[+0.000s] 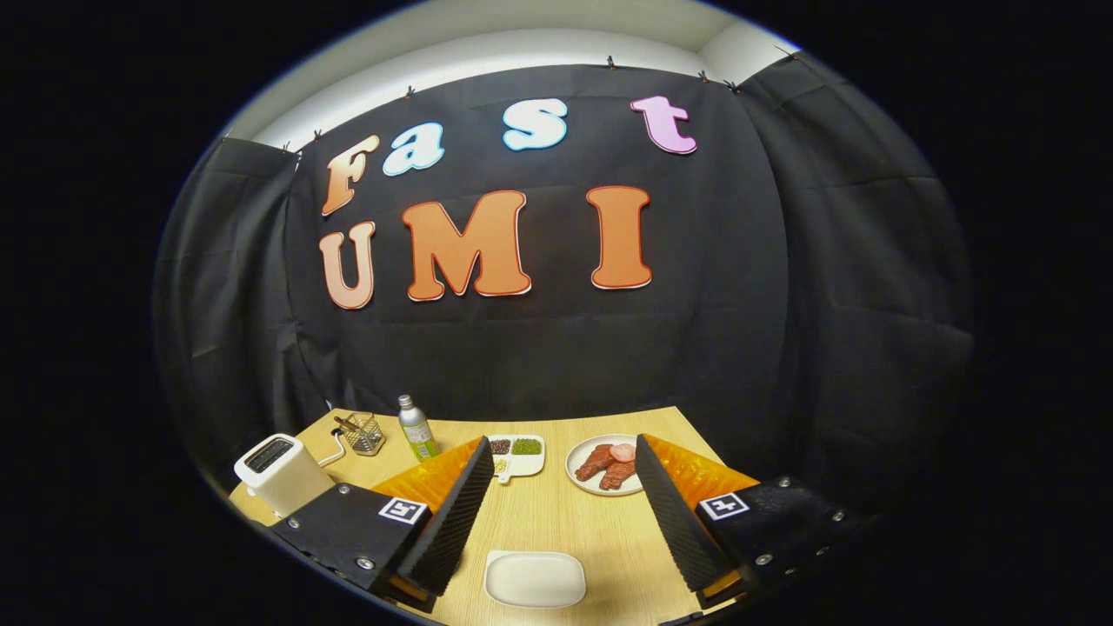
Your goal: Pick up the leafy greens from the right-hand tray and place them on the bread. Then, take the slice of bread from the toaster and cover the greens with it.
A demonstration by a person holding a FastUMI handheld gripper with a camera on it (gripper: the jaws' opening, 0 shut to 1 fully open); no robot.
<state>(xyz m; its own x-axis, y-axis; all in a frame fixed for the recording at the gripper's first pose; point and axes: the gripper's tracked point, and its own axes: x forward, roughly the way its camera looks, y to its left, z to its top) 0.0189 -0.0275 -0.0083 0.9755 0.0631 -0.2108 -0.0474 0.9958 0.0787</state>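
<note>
My gripper (pixel 563 441) is open and held above the wooden table (pixel 556 522), with nothing between its fingers. A white toaster (pixel 280 474) stands beside the left finger, its top slot dark; I cannot tell whether bread is inside. Low between the fingers lies a white rounded plate (pixel 535 578) that looks bare. Just beyond the fingertips sit a white divided tray (pixel 518 457) with a dark filling and a green filling, and a round plate (pixel 581 474) of reddish meat slices, partly hidden by the right finger. I cannot make out leafy greens.
A green-labelled metal bottle (pixel 416 427) and a wire basket (pixel 363 434) stand at the back left of the table. A white cable runs from the toaster towards the basket. Black cloth walls close in the table's far edges.
</note>
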